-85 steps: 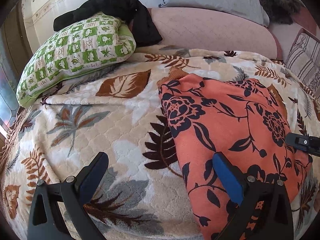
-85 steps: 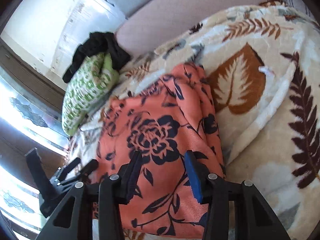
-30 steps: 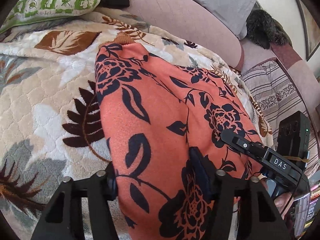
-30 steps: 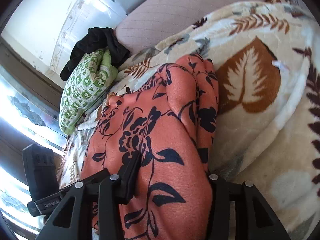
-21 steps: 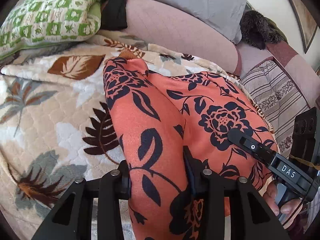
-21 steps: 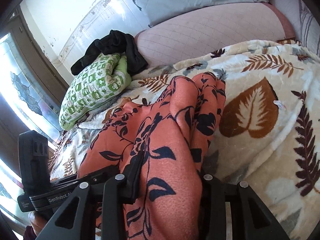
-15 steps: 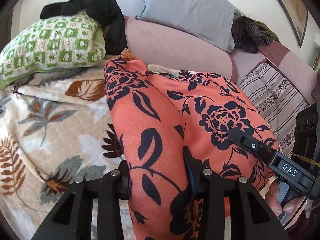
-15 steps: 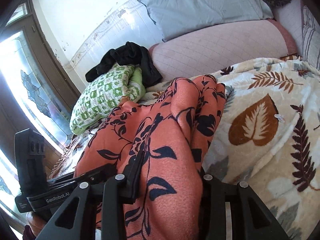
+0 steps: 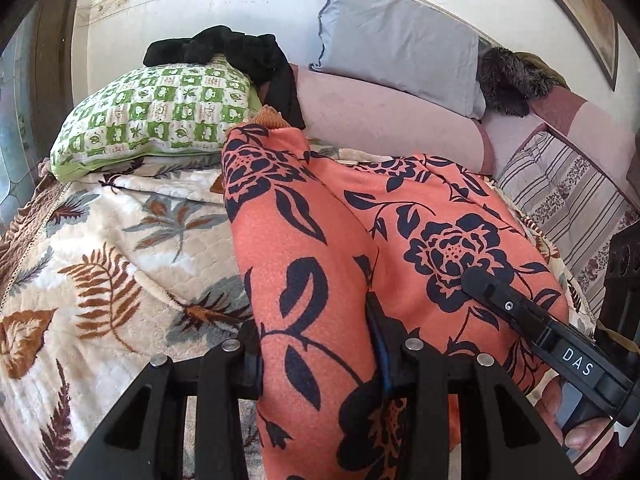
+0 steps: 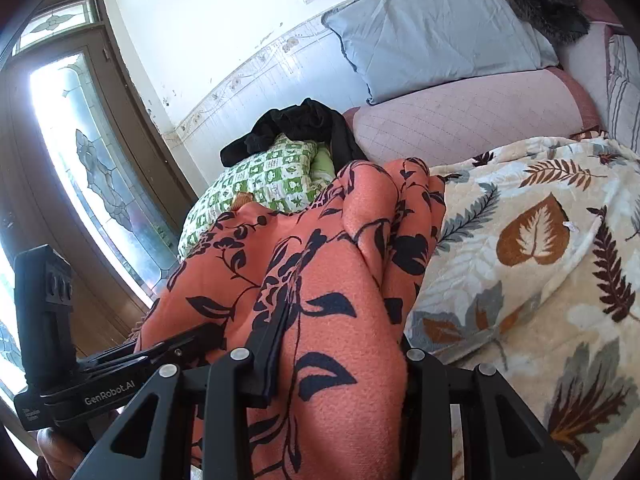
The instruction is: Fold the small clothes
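Both the left tool point(image 9: 316, 344) and the right tool point(image 10: 340, 360) clamp bunched folds of the orange, black-flowered fleece garment point(image 9: 320, 240) at centre frame, above the leaf-patterned cream bedspread point(image 9: 120, 260).

Each fisheye camera looks forward and downward along its own jaws, very close over the orange fleece garment with black flowers point(image 9: 320, 248) point(image 10: 340, 280). Both face the bed's head: the green checked pillow point(image 9: 160, 120) point(image 10: 272, 176) sits at 10 o'clock in the left view and at 12 in the right. Each view catches the other gripper at its edge.
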Action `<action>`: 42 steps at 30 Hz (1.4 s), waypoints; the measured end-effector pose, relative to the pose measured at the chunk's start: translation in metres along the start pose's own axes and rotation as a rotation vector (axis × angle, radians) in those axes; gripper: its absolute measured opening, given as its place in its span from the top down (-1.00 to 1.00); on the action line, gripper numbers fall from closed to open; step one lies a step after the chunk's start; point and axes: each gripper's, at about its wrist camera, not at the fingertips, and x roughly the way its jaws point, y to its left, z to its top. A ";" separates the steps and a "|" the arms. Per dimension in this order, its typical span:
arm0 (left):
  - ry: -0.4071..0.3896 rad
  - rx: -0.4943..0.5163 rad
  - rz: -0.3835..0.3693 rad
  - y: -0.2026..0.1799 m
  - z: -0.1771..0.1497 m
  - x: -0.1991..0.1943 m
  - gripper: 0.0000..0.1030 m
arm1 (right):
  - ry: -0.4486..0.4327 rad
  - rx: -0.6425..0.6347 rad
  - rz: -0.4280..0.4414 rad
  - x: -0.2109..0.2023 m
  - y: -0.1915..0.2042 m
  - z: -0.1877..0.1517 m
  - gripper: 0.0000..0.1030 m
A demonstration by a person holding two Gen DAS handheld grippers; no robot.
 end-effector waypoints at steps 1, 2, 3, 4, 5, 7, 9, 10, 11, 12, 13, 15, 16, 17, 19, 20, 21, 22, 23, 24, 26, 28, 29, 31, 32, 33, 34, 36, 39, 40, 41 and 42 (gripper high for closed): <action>0.006 -0.004 0.001 0.002 -0.002 0.000 0.19 | 0.006 0.002 0.000 0.000 0.002 -0.004 0.24; 0.011 -0.009 0.000 0.004 -0.004 0.001 0.19 | 0.012 0.003 -0.002 0.001 0.003 -0.007 0.24; 0.016 -0.014 0.000 0.007 -0.006 0.002 0.19 | 0.016 0.007 -0.004 0.001 0.003 -0.011 0.24; 0.020 -0.017 0.003 0.008 -0.007 0.003 0.19 | 0.019 0.014 -0.003 0.000 0.003 -0.015 0.24; 0.023 -0.016 0.010 0.009 -0.008 0.004 0.19 | 0.021 0.020 -0.002 0.001 0.002 -0.018 0.24; 0.027 -0.006 0.035 0.009 -0.011 0.005 0.20 | 0.028 0.022 -0.004 0.005 0.003 -0.024 0.24; 0.032 -0.004 0.052 0.011 -0.013 0.006 0.20 | 0.038 0.021 -0.007 0.011 0.004 -0.028 0.24; 0.037 -0.006 0.057 0.013 -0.014 0.008 0.20 | 0.043 0.020 -0.008 0.014 0.005 -0.030 0.24; 0.041 -0.008 0.061 0.015 -0.014 0.009 0.20 | 0.046 0.019 -0.007 0.017 0.006 -0.031 0.24; 0.046 -0.010 0.065 0.017 -0.014 0.011 0.20 | 0.051 0.019 -0.007 0.020 0.007 -0.032 0.24; 0.050 -0.013 0.068 0.019 -0.014 0.013 0.20 | 0.056 0.016 -0.007 0.023 0.007 -0.033 0.24; 0.056 -0.012 0.075 0.022 -0.013 0.015 0.20 | 0.064 0.012 -0.006 0.028 0.009 -0.035 0.24; 0.057 -0.009 0.079 0.023 -0.012 0.016 0.20 | 0.067 0.011 -0.007 0.031 0.009 -0.035 0.24; 0.060 -0.007 0.082 0.023 -0.012 0.017 0.20 | 0.070 0.011 -0.007 0.033 0.009 -0.036 0.24; 0.069 -0.005 0.088 0.025 -0.012 0.019 0.20 | 0.077 0.013 -0.008 0.037 0.008 -0.037 0.24; 0.073 -0.003 0.091 0.025 -0.012 0.020 0.20 | 0.082 0.014 -0.009 0.039 0.008 -0.037 0.24; 0.078 -0.004 0.093 0.026 -0.012 0.021 0.20 | 0.087 0.015 -0.010 0.041 0.008 -0.038 0.24; 0.083 -0.005 0.095 0.026 -0.012 0.022 0.20 | 0.092 0.015 -0.011 0.042 0.007 -0.040 0.24; 0.088 -0.007 0.097 0.027 -0.012 0.022 0.20 | 0.097 0.015 -0.012 0.044 0.007 -0.041 0.24; 0.091 -0.006 0.101 0.027 -0.013 0.023 0.20 | 0.102 0.017 -0.012 0.045 0.007 -0.041 0.24; 0.097 -0.008 0.105 0.028 -0.015 0.025 0.20 | 0.113 0.020 -0.013 0.048 0.006 -0.042 0.24; 0.106 -0.009 0.108 0.029 -0.018 0.027 0.20 | 0.124 0.023 -0.014 0.051 0.005 -0.044 0.24; 0.111 -0.009 0.110 0.030 -0.020 0.029 0.20 | 0.130 0.024 -0.015 0.052 0.005 -0.045 0.24; 0.124 -0.011 0.113 0.031 -0.023 0.032 0.20 | 0.144 0.026 -0.017 0.055 0.003 -0.047 0.24; 0.133 -0.012 0.114 0.032 -0.025 0.034 0.20 | 0.153 0.028 -0.019 0.057 0.002 -0.049 0.24; 0.142 -0.011 0.116 0.032 -0.027 0.036 0.20 | 0.163 0.031 -0.022 0.059 0.001 -0.050 0.24; 0.148 -0.010 0.119 0.033 -0.029 0.038 0.20 | 0.174 0.034 -0.024 0.061 -0.001 -0.052 0.24; 0.153 -0.007 0.122 0.034 -0.032 0.040 0.19 | 0.192 0.038 -0.029 0.065 -0.003 -0.055 0.24; 0.168 -0.002 0.130 0.036 -0.035 0.042 0.09 | 0.213 0.038 -0.034 0.069 -0.007 -0.058 0.21; 0.179 -0.002 0.134 0.038 -0.036 0.044 -0.01 | 0.223 0.042 -0.037 0.071 -0.008 -0.058 0.18; 0.194 -0.003 0.144 0.040 -0.037 0.046 -0.19 | 0.235 0.049 -0.040 0.073 -0.011 -0.058 0.07; 0.207 -0.008 0.153 0.043 -0.037 0.046 -0.27 | 0.252 0.063 -0.042 0.075 -0.014 -0.058 0.04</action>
